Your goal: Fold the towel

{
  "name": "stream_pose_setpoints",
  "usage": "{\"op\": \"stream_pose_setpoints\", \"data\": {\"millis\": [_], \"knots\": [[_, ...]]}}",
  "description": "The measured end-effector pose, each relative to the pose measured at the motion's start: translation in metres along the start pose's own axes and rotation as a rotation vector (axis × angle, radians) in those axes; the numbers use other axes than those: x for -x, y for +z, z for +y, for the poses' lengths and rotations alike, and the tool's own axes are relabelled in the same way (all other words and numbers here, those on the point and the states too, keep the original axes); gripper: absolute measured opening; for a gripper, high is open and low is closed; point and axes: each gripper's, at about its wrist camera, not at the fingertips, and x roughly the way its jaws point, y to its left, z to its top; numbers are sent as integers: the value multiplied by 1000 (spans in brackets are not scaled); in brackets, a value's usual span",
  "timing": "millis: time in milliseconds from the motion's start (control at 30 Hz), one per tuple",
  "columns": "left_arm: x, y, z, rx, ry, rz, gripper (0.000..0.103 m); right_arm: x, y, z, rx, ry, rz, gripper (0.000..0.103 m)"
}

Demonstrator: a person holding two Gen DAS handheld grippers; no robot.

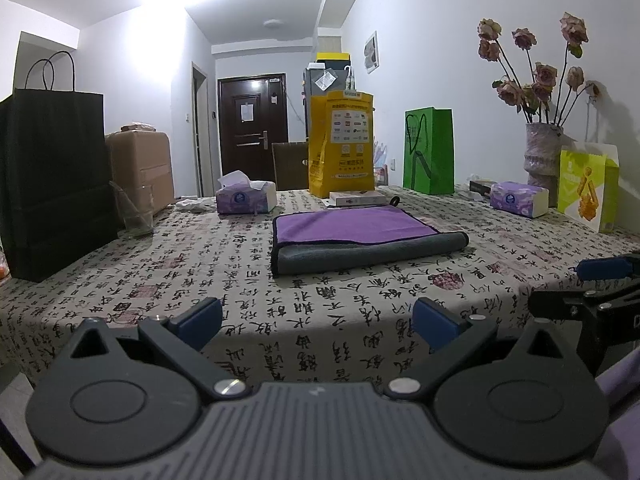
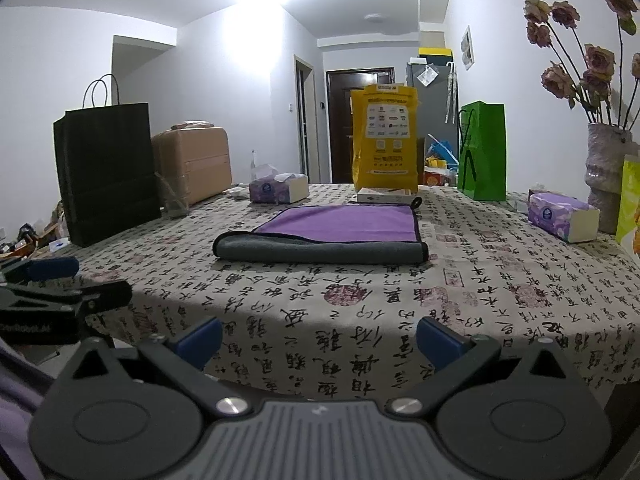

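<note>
A purple towel (image 1: 352,226) with a grey underside lies folded flat in the middle of the table; its grey layer sticks out along the near edge. It also shows in the right wrist view (image 2: 340,226). My left gripper (image 1: 318,320) is open and empty, held back over the table's near edge, well short of the towel. My right gripper (image 2: 320,340) is open and empty at the same near edge. Each gripper shows at the side of the other's view: the right one (image 1: 592,280) and the left one (image 2: 48,280).
The table has a calligraphy-print cloth (image 1: 200,280). Around the towel stand a black paper bag (image 1: 56,184), a glass (image 1: 136,216), two tissue packs (image 1: 246,198) (image 1: 518,198), a yellow bag (image 1: 340,144), a green bag (image 1: 430,150), a flat box (image 1: 358,199) and a vase of dried roses (image 1: 542,160).
</note>
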Motion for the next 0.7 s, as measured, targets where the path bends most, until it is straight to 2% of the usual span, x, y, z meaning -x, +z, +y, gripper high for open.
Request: {"op": "stream_pose_setpoints", "data": {"millis": [533,700], "knots": [[2,1,-1,-13,6,-12,103,0,1,0,-3,-2,-11,103],[-3,0,2,-3,23,8,103,-4,-3,2,4,-4,-10,103]]}}
